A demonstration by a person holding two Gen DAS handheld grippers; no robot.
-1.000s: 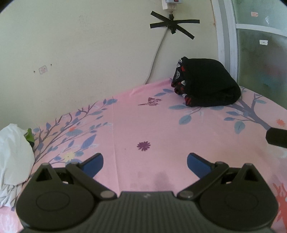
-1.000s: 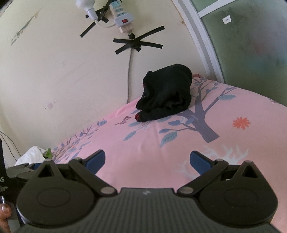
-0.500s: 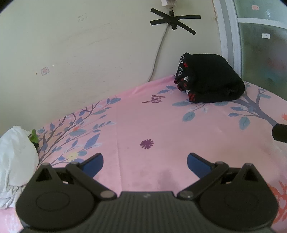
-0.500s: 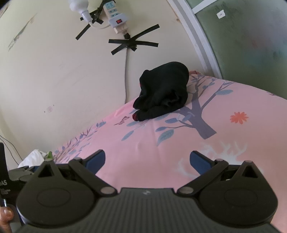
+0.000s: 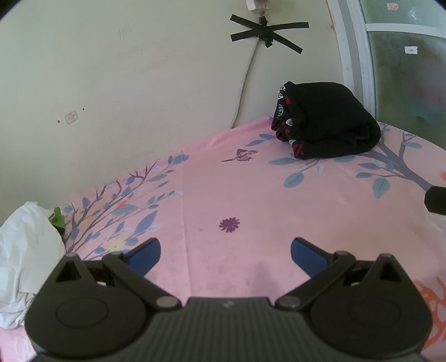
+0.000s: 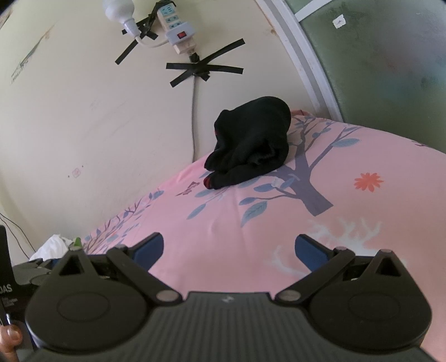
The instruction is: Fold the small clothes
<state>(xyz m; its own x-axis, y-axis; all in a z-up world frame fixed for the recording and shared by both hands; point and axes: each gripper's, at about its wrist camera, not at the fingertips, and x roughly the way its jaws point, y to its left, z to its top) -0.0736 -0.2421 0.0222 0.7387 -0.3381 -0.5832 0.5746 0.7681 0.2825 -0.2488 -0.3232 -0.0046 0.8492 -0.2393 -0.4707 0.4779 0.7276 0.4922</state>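
- The left tool (image 5: 225,252) hangs over the pink bed sheet (image 5: 251,200) with its blue-tipped fingers (image 5: 145,254) spread wide and nothing between them.
- The right tool (image 6: 228,249) has its fingers spread just as wide, also empty, above the same sheet (image 6: 237,236).
- Beyond the left tool, the sheet shows a small purple flower print (image 5: 229,224) and blue branch-and-leaf prints running off to the left.
- The folded black garment (image 5: 326,122) lies at the far edge of the bed against the wall, well apart from both tools; the left view shows red and white patterned layers at its open end.
- From the right view the same bundle (image 6: 251,142) reads almost wholly black, with only a small spot of red at its near tip.
- A crumpled white cloth (image 5: 25,259) lies at the left edge of the bed, close to the left tool; a bit of green sticks out just behind it. In the right view only a small corner of it (image 6: 53,245) shows.
- Only the right view shows the power strip (image 6: 175,27) and white bulb (image 6: 120,12) taped to the wall, a printed orange flower (image 6: 368,181) on the sheet, and a fingertip (image 6: 11,338) at the lower left corner.
- Both views show the black tape cross (image 5: 266,33) holding the cable (image 5: 245,80) that runs down the wall, and a frosted window (image 5: 407,69) at right.
- A dark object (image 5: 436,199) enters at the right edge of the left view; I cannot tell what it is.
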